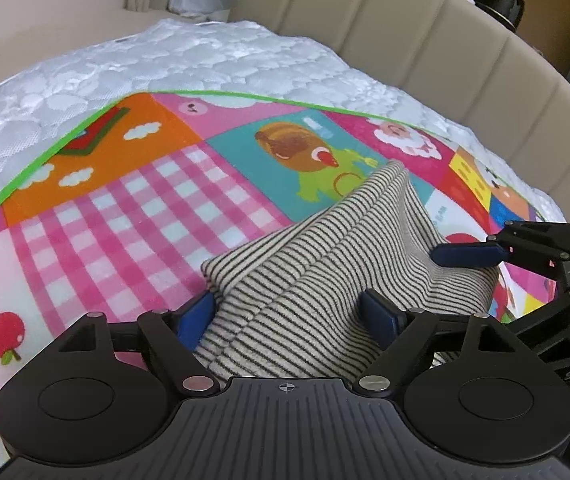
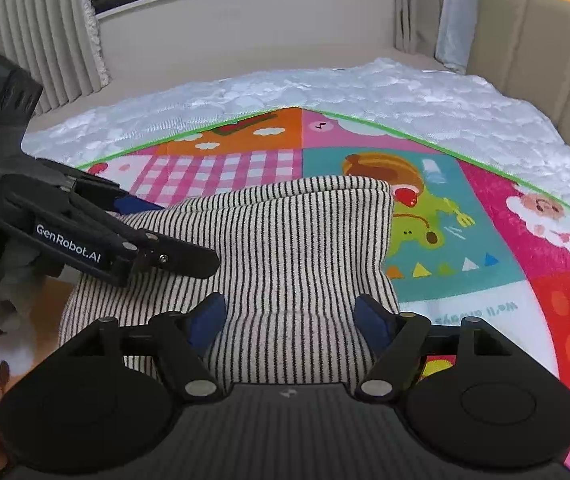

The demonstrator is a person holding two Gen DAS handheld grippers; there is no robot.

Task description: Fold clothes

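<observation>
Quilted white bed, beige padded surround, colourful play mat spread on top as the folding surface.

Left wrist view: striped garment on the mat, already doubled over, lying between and beneath the fingers. Left gripper fingers spread wide, blue pads flanking the cloth without pinching it; nothing gripped. Right gripper enters from the right edge, one blue finger resting over the garment's right side.

Right wrist view: same striped garment as a compact folded stack, far edge rounded, near edge running under the camera housing. Right gripper fingers likewise apart, pads either side of a low ridge of fabric, not clamped on it. Left gripper reaches in from the left, fingers apart above and beside the stack's left edge. Soft items at the lower left corner, too unclear to identify.

Step in hand, as judged: release after laying down a fold. Next move: withdraw both grippers clear of the cloth, then either flatten the ridge or re-grip an edge for a further fold. Lifting straight off advised, to avoid dragging the top layer open.
</observation>
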